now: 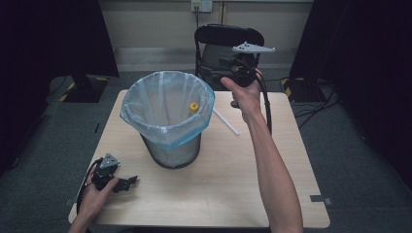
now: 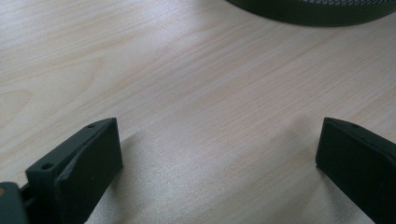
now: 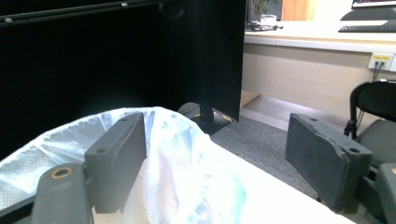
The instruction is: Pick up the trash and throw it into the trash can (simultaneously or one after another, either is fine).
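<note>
Pale wood-grain table [image 1: 214, 194] stands on grey carpet, with black curtains at both sides, a cream wall behind and a black chair [image 1: 221, 43] at the far edge. On the table, left of centre, stands a dark mesh bin [image 1: 170, 150] lined with a translucent blue-white bag [image 1: 145, 102] folded over its rim; a small yellow object [image 1: 194, 107] lies inside against the liner on the right-hand side. A white stick-like item [image 1: 226, 122], a straw or thin tube, lies flat on the table just right of the bin, not touching it. The right gripper [image 1: 235, 65] is held raised in the person's right hand [image 1: 245, 94] above the far right part of the table, beside the bin's rim and apart from it; in the right gripper view its jaws stand wide apart with nothing between them, the bag's rim showing beyond them. The left gripper [image 1: 127, 182] rests low at the near left corner of the table in the left hand [image 1: 97, 194], its jaws pointing toward the bin's base. In the left gripper view its jaws are spread wide over bare wood, empty, with the bin's dark foot at the top edge.
</note>
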Motion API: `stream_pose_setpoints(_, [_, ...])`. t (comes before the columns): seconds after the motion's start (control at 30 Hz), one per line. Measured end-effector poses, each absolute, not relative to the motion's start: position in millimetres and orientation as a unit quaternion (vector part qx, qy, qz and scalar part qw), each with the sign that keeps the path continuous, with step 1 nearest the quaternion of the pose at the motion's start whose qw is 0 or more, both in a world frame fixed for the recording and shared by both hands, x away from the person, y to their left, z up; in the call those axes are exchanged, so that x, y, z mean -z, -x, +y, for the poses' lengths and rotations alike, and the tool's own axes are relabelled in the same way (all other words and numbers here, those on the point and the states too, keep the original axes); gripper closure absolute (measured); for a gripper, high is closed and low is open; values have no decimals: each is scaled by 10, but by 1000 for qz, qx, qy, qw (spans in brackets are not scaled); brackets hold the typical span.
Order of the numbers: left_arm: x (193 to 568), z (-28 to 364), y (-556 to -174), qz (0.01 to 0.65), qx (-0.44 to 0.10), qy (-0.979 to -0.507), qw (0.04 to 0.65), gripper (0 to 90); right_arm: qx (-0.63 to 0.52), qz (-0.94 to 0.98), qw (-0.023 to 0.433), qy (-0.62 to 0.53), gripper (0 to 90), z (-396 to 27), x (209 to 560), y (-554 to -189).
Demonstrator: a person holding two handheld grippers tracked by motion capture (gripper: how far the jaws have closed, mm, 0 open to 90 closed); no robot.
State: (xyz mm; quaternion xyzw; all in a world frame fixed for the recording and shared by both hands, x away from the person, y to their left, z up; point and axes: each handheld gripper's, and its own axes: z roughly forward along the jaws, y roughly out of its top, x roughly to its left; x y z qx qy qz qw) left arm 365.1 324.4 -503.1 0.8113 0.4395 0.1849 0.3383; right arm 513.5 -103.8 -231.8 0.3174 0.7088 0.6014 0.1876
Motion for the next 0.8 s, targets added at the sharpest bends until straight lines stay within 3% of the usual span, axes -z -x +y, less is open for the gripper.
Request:
stream_pose_setpoints(0.5, [5031,3244,-3651,439,-185,-811,338,0,-579,702,216,-354,193,-1509,2472,-5145])
stream_pose_setpoints(0.8, [5031,3244,-3651,439,-185,-812,338,0,-547,712,208,-389,197,-1715,2678,-5174])
